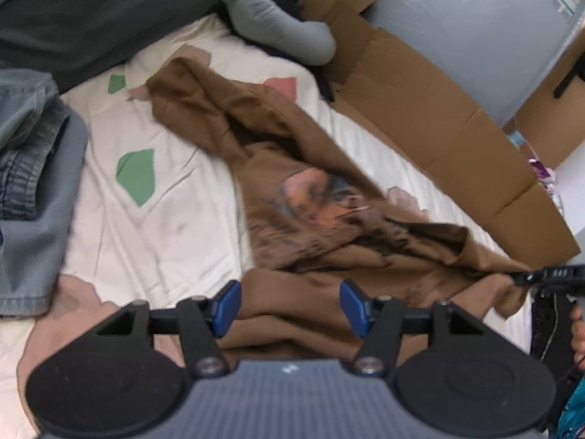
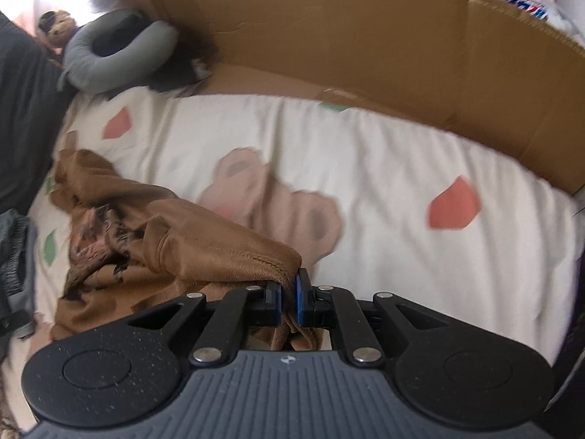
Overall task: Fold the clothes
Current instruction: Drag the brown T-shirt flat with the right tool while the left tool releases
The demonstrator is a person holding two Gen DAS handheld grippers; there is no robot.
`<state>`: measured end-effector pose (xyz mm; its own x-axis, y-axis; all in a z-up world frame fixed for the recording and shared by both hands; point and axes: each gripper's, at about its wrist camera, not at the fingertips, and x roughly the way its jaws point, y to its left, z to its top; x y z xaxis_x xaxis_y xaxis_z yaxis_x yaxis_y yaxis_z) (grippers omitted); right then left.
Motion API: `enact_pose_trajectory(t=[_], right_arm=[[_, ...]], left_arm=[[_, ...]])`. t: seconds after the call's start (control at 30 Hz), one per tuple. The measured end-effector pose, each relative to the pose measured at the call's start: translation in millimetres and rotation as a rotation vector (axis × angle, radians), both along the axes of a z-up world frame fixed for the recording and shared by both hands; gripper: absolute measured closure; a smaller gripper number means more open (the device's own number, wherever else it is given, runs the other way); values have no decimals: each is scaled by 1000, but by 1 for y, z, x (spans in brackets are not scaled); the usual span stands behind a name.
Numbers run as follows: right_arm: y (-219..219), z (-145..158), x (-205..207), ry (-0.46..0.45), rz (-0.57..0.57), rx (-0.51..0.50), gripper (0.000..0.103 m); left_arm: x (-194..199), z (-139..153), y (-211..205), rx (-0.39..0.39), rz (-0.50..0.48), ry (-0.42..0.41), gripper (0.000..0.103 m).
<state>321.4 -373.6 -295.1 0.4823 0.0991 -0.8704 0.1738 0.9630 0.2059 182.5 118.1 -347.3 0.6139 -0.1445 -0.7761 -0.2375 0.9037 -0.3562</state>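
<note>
Nearest your left-wrist camera, your left gripper (image 1: 290,305) stands with its blue pads (image 1: 228,307) spread wide apart and nothing pinched between them; a brown fold of cloth lies beneath the gap, and whether the pads touch it you cannot tell from this view. Nearest your right-wrist camera, your right gripper (image 2: 289,298) has its pads pressed together on a hemmed edge of the brown shirt (image 2: 157,241), with a bit of that cloth hanging down behind the fingers.

The bed sheet (image 1: 146,219) is the biggest thing in front of you: off-white with green, pink and beige patches, and creased. Along its far edge stands a flattened cardboard sheet (image 1: 431,124), upright like a low wall. A dark grey cushion or blanket (image 1: 91,11) fills the far left corner.

The brown shirt (image 1: 292,219) lies rumpled across the middle of the sheet, running from the far side toward you. Its printed picture in orange and blue faces up near the centre. One corner stretches out to the right, where your right gripper (image 1: 526,277) holds it at the frame's edge.

A pile of blue and grey denim clothes (image 1: 33,183) sits on the left edge of the sheet, apart from the shirt. A grey ring-shaped pillow (image 1: 278,18) rests at the far end against the cardboard. A small brown soft toy (image 2: 55,29) sits behind it.
</note>
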Motion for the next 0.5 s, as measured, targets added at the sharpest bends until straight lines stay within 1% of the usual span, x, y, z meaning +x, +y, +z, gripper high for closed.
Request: enact_pose_trajectory(t=[0.13,0.23,0.37,0.5], right_arm=[[-21,2,14,10,-19,-51,98],[-28,4,25,10,-17,-92,98],[-34,8,40,14,-15,-135,98],[-38,12,55,15,-26,-180,99]], left_arm=[[3,-9,2,24,3,29,41],[5,-13,3,51,12,40,41],[10,-17,6,64,14,52,41],[15,-21,10,57,21,62,41]])
